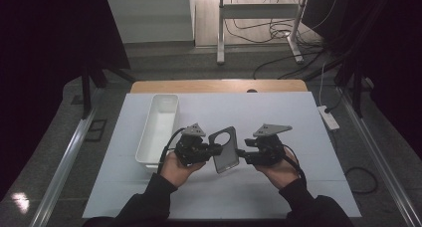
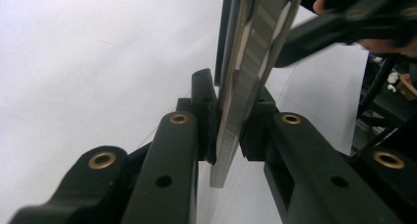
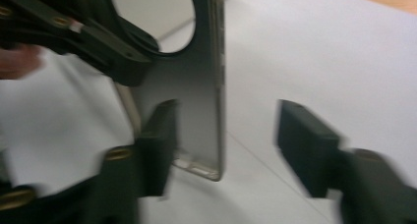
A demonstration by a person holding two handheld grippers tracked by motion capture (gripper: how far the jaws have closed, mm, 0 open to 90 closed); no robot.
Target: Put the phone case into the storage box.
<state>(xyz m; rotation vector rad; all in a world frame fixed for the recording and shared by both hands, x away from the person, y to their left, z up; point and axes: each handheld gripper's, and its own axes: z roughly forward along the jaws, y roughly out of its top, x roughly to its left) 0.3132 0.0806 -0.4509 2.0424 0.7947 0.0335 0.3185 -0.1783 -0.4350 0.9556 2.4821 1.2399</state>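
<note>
A grey phone case (image 1: 224, 150) with a round camera hole is held tilted above the white table cover (image 1: 278, 112), between my two grippers. My left gripper (image 1: 215, 148) is shut on its left edge; in the left gripper view the jaws pinch the thin case (image 2: 246, 62) edge-on at my left gripper (image 2: 231, 130). My right gripper (image 1: 242, 155) is open at the case's right side. In the right gripper view the case (image 3: 196, 96) stands between the wide-apart jaws of my right gripper (image 3: 226, 145), close to the left jaw and apart from the right one.
A long white tray (image 1: 158, 130) lies on the cover just left of my left hand. The wooden table edge (image 1: 219, 85) shows at the back. A power strip (image 1: 328, 117) and cables lie on the floor at right.
</note>
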